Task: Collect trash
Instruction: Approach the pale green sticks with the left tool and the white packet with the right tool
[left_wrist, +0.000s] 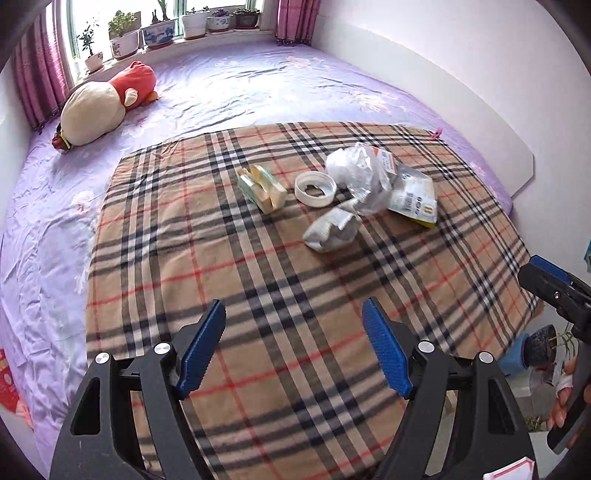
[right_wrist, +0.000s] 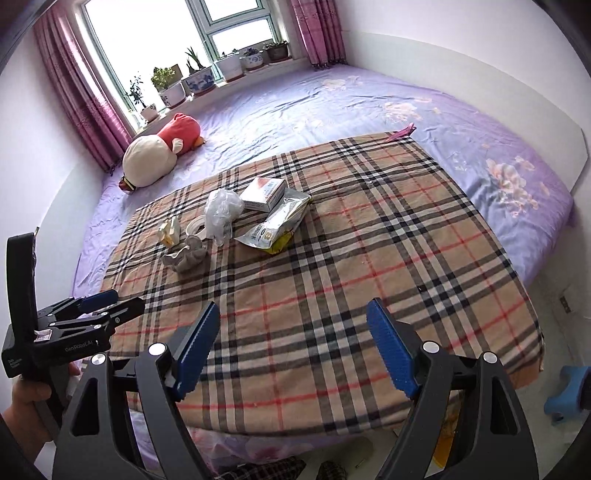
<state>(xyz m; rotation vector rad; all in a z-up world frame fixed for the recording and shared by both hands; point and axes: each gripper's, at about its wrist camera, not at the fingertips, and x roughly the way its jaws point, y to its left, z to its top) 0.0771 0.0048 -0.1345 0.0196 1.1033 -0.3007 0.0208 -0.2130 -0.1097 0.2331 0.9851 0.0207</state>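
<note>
Hovering over the near edge of the plaid blanket (left_wrist: 258, 295), well short of the trash: left claw (left_wrist: 293, 347) and right claw (right_wrist: 291, 347), both gaping wide, gripping nothing. Lying clustered mid-blanket: tape roll (left_wrist: 315, 187), crumpled plastic bag (left_wrist: 354, 177) touching it, snack packet (left_wrist: 413, 195), crumpled gray wrapper (left_wrist: 330, 230), small yellow carton (left_wrist: 262, 188).

Colours on the bed

Tan plaid blanket (left_wrist: 295, 295) with black, white and red lines; lilac floral sheet (right_wrist: 369, 103); red-and-cream plush toy (left_wrist: 103, 103); magenta curtains (right_wrist: 81, 92).
</note>
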